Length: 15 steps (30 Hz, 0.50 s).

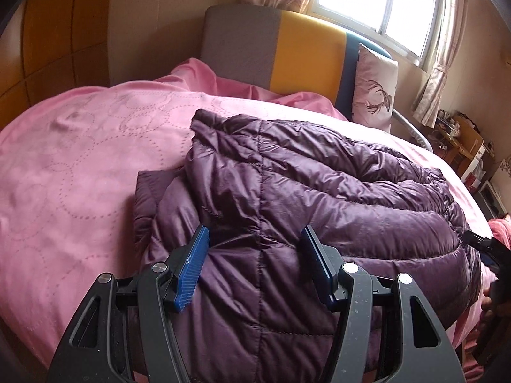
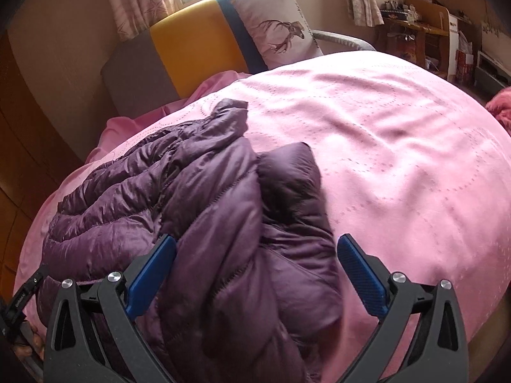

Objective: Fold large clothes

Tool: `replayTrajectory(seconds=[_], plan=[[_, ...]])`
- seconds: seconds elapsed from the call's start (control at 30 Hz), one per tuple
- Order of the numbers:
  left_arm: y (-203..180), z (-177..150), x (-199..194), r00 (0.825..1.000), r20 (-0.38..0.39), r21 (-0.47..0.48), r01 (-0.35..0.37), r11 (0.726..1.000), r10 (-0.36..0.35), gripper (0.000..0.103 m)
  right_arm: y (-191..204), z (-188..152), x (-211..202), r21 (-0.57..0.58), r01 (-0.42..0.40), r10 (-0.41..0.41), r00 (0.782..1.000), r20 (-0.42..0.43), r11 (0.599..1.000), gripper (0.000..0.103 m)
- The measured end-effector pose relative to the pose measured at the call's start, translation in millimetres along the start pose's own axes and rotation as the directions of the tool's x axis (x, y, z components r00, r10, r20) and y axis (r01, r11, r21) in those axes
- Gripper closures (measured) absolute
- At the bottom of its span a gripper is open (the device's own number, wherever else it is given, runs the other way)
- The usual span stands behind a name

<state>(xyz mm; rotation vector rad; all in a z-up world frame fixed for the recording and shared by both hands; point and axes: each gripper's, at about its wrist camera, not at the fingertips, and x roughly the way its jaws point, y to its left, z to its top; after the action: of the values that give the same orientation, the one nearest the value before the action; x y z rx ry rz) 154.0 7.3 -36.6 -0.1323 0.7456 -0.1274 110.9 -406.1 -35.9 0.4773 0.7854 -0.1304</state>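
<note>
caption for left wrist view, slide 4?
Left tool open above a folded purple down jacket on a pink bedspread, deer-print pillow against the headboard.

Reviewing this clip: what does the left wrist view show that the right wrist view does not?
Only the left wrist view shows the left gripper, jaws open over the purple puffer jacket, and the window panes. Only the right wrist view shows the right gripper, jaws open above the jacket's folded edge, and bare pink bedspread to its right. Both share the jacket, bedspread, deer pillow and striped headboard.
</note>
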Motion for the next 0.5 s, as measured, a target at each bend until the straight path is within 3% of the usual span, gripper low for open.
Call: replayTrajectory(seconds=[0.2, 0.4, 0.5], plan=[[4, 3, -15, 0.999, 0.027, -0.081, 0.040, 0.996, -0.038, 0.044, -45, -18, -9, 0.173, -0.115, 0.119, 0.993, -0.015, 0.978, 0.002], [-33, 12, -14, 0.987, 0.010, -0.008, 0.159, 0.987, -0.159, 0.057, -50, -25, -18, 0.234, -0.259, 0.266, 0.964, 0.000, 0.937, 0.002], [-55, 13, -4, 0.982, -0.027, 0.048, 0.188, 0.981, -0.187, 0.064, -45, -30, -21, 0.237, -0.308, 0.319, 0.948, -0.005, 0.921, 0.002]])
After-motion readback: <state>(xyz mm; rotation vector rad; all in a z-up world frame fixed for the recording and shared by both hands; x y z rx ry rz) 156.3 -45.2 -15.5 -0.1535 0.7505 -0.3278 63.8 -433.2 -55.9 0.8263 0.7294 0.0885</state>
